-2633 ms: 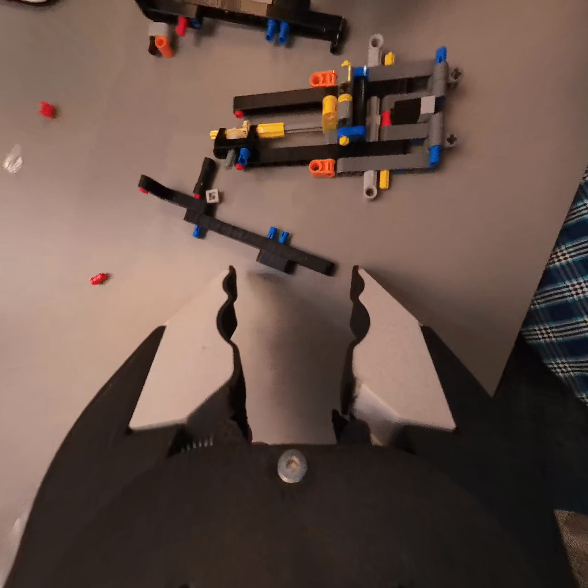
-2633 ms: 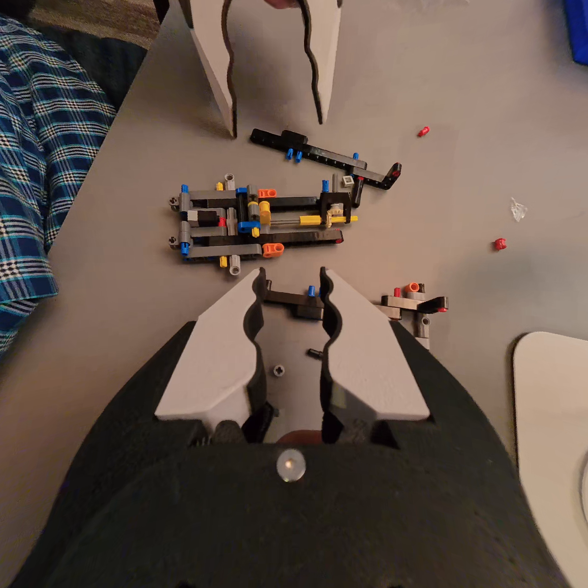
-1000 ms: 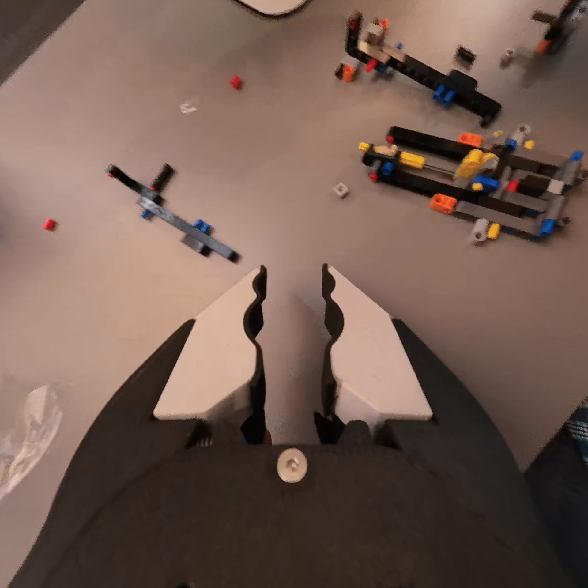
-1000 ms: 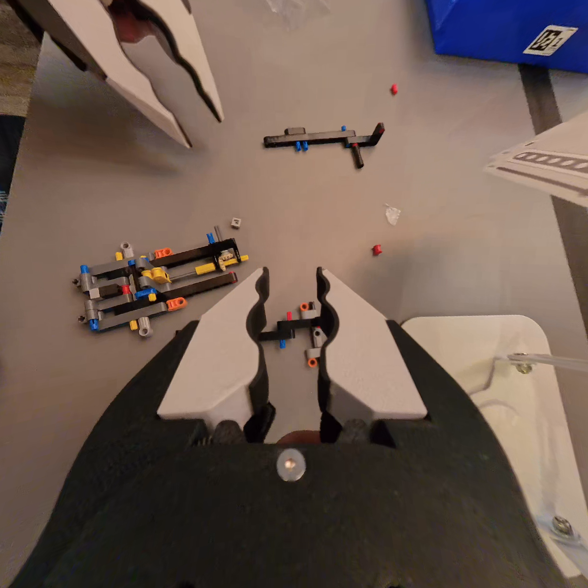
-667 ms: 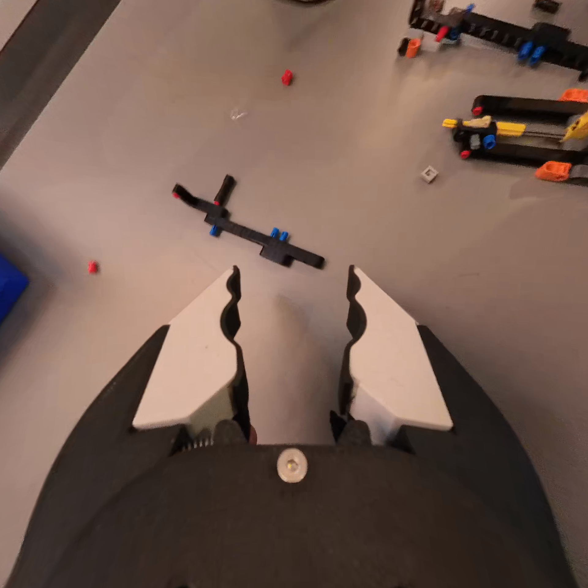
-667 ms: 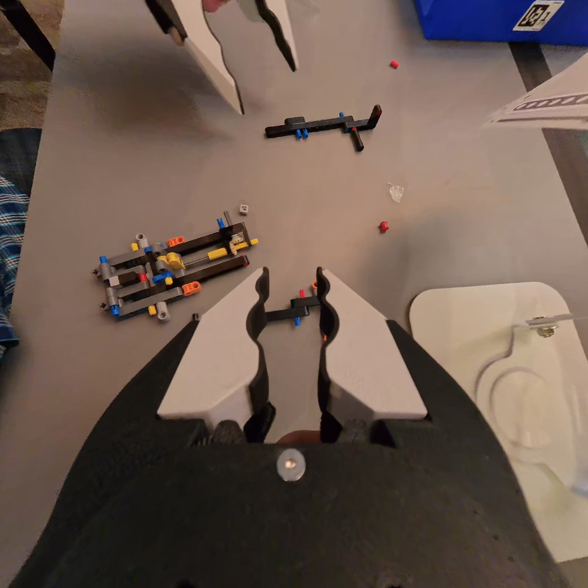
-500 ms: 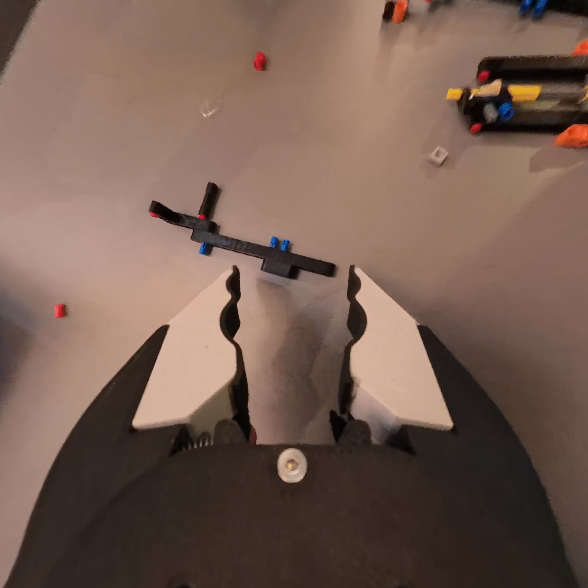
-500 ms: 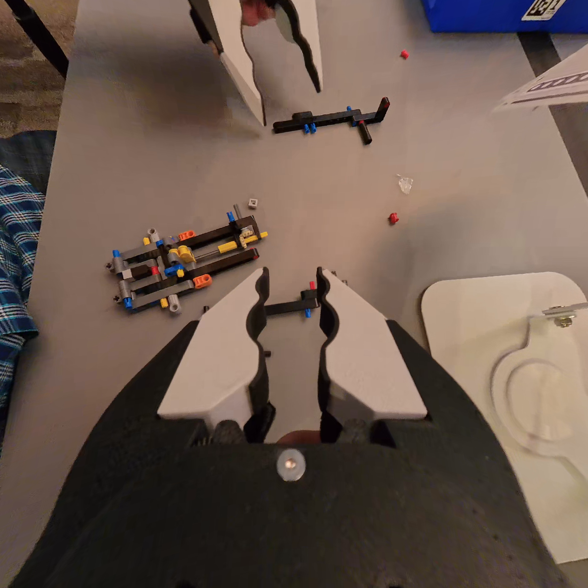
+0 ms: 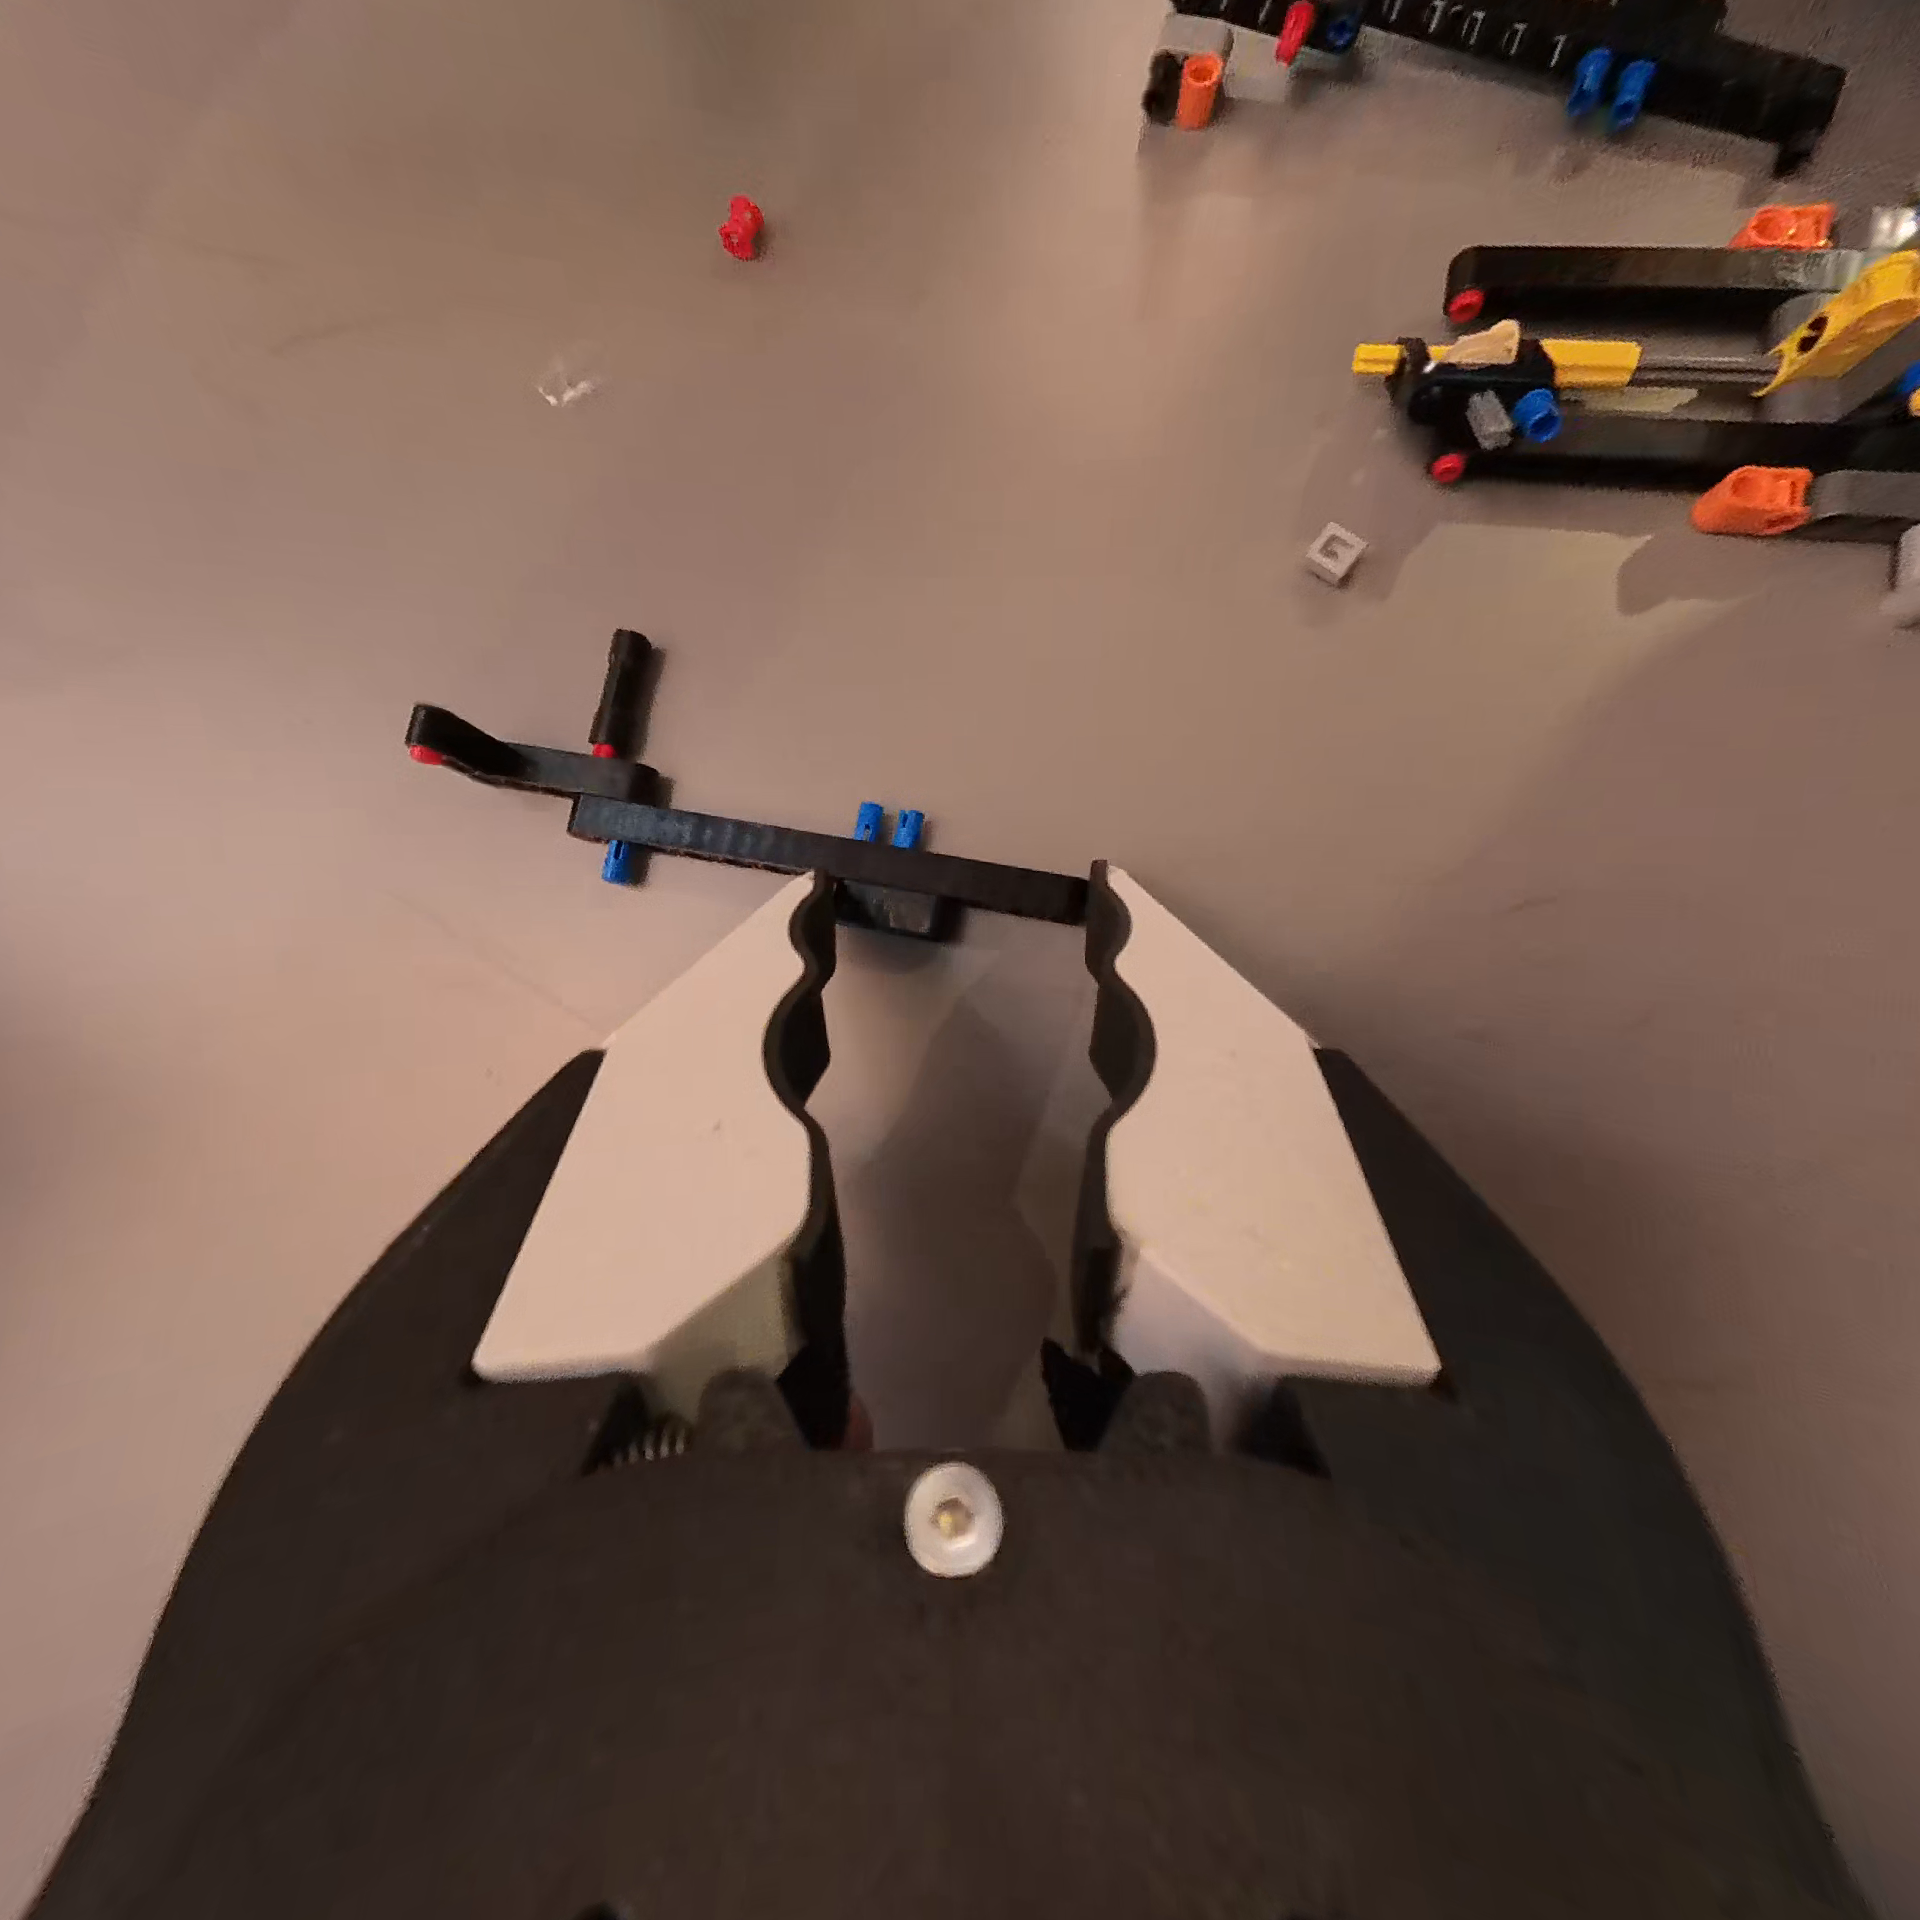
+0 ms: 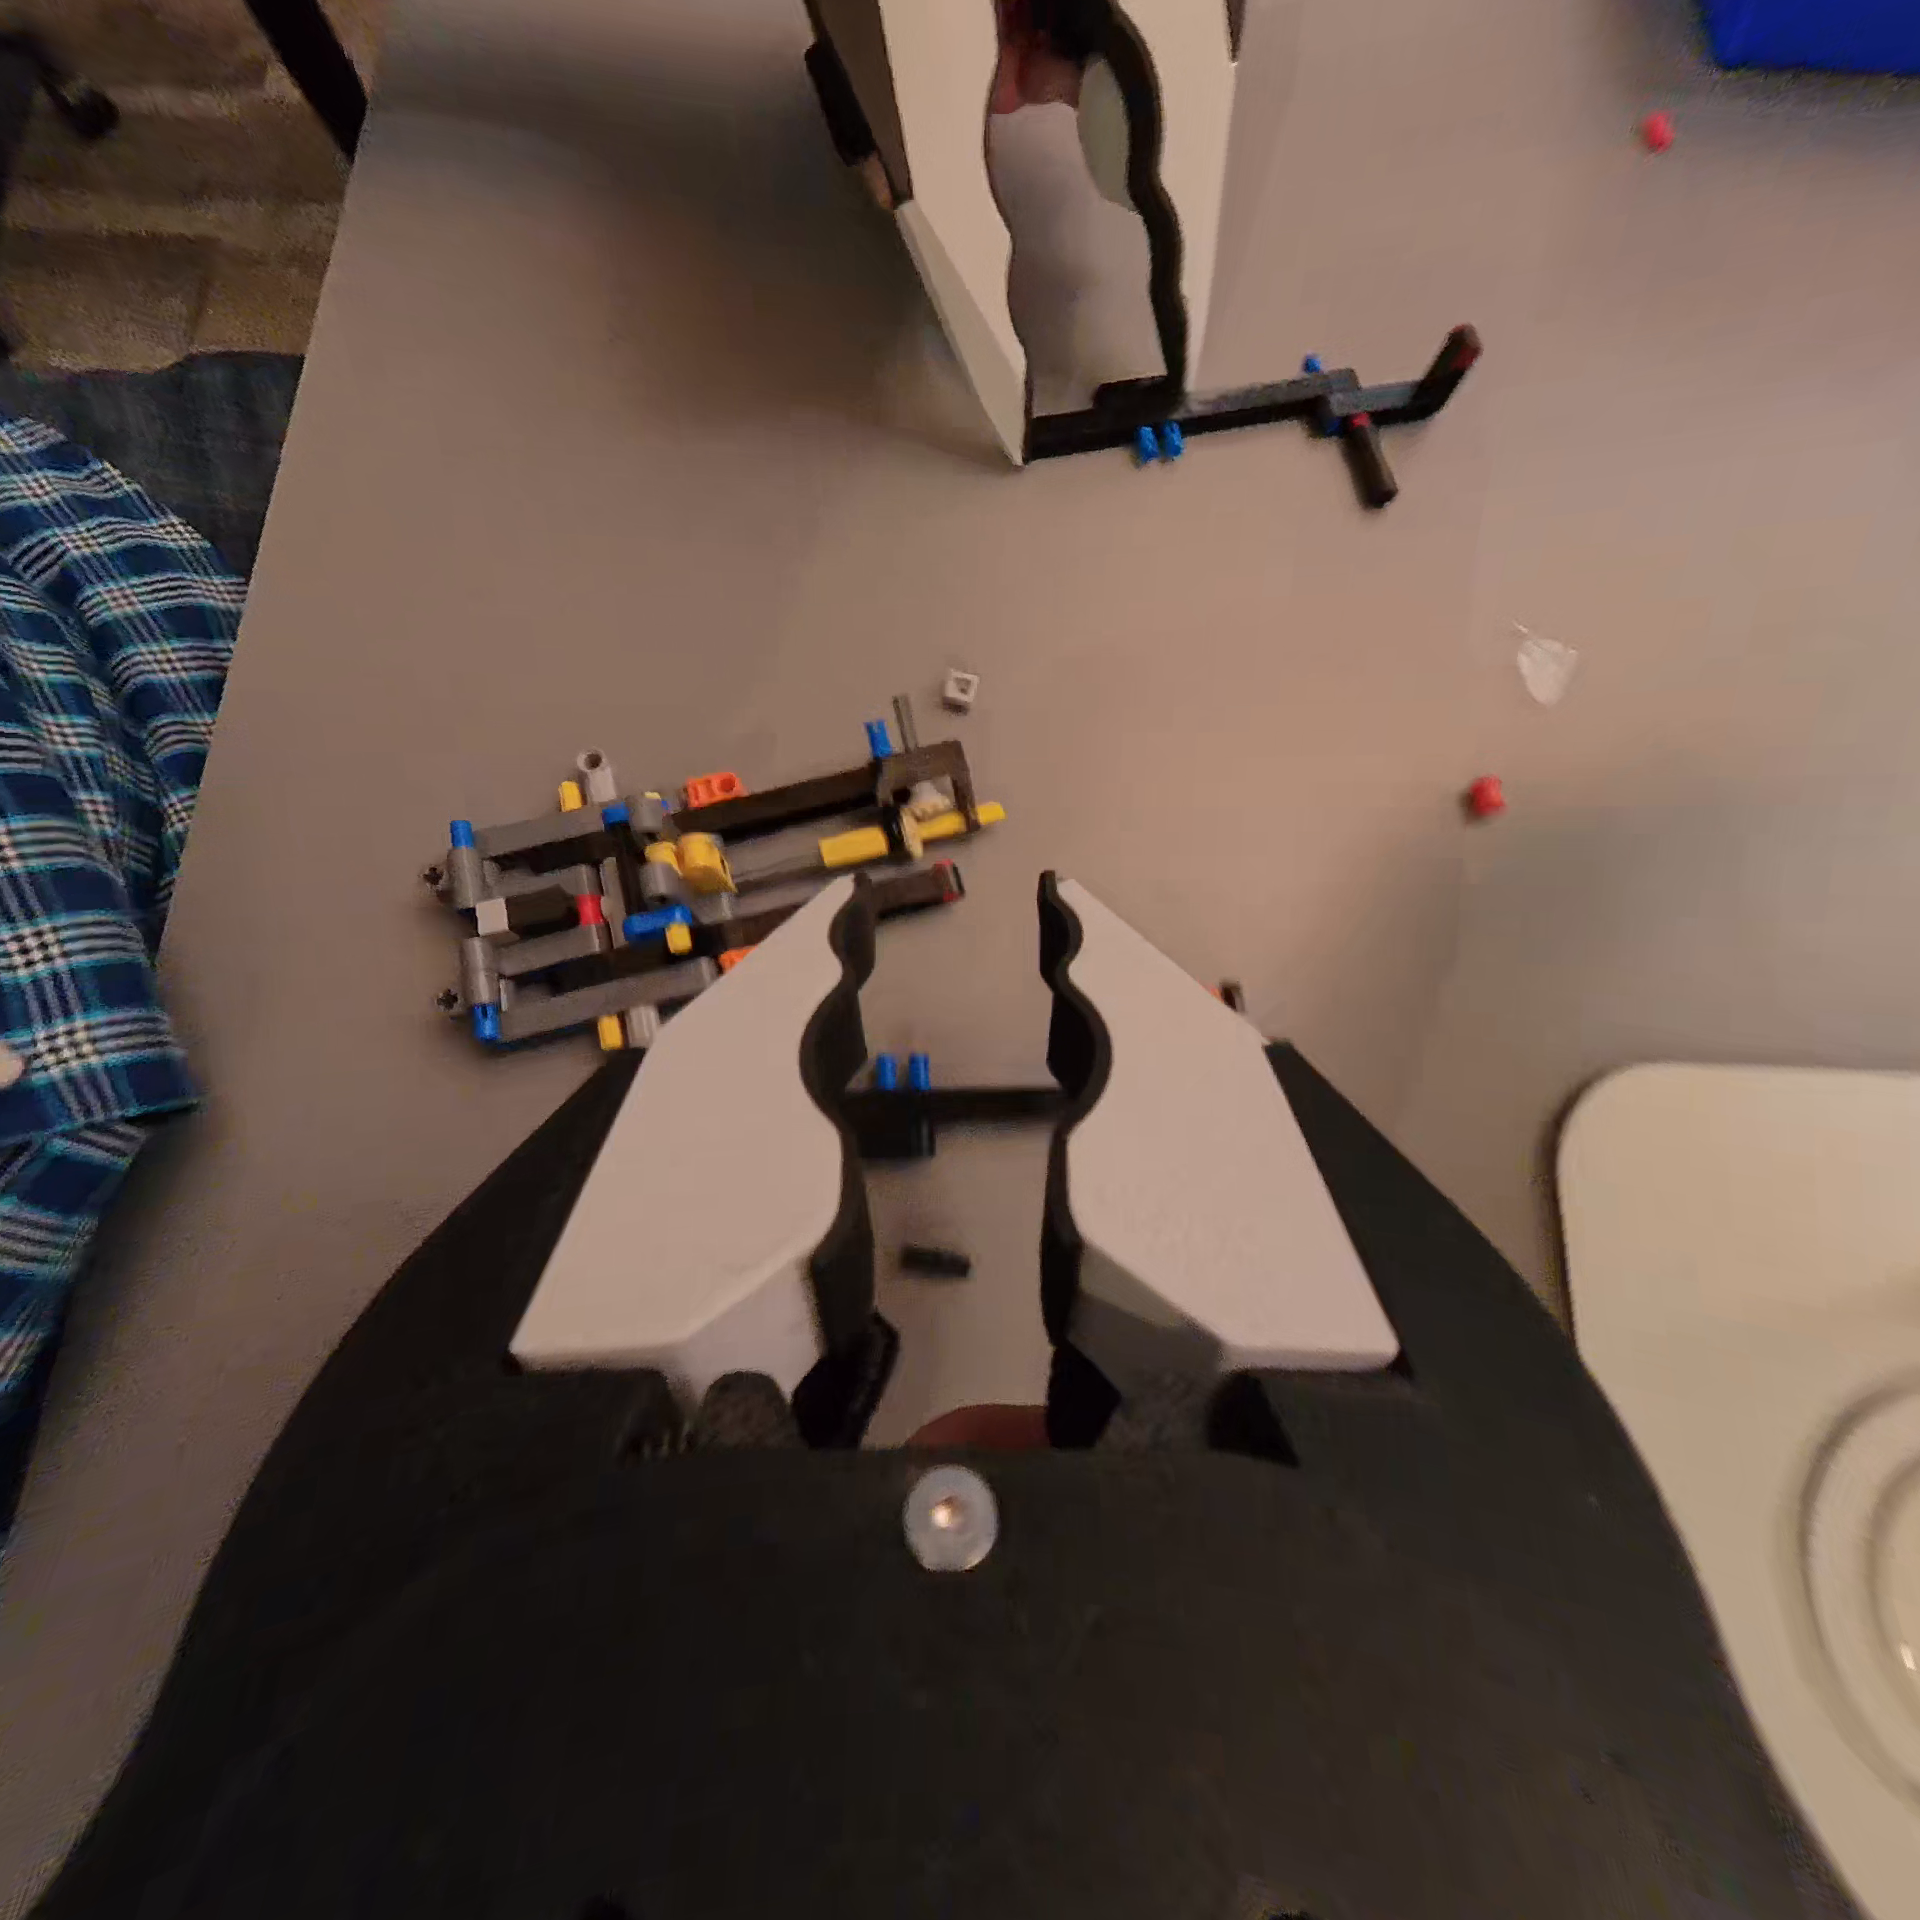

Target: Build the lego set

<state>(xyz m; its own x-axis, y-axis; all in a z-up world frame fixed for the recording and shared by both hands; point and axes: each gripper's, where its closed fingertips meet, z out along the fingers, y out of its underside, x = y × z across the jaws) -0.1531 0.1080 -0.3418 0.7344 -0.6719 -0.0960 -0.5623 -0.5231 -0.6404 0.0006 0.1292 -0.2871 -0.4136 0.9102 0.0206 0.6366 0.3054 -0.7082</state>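
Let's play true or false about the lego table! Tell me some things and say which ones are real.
1. The left gripper has its two fingers on either side of one end of a long black beam. True.
2. That black beam has two blue pins sticking out side by side. True.
3. The right gripper is squeezing the colourful big assembly. False: it is open, and the assembly lies beside its left finger.
4. A tiny grey square piece lies alone on the table. True.
5. The loose red piece is stuck onto the black beam. False: it lies apart from it.
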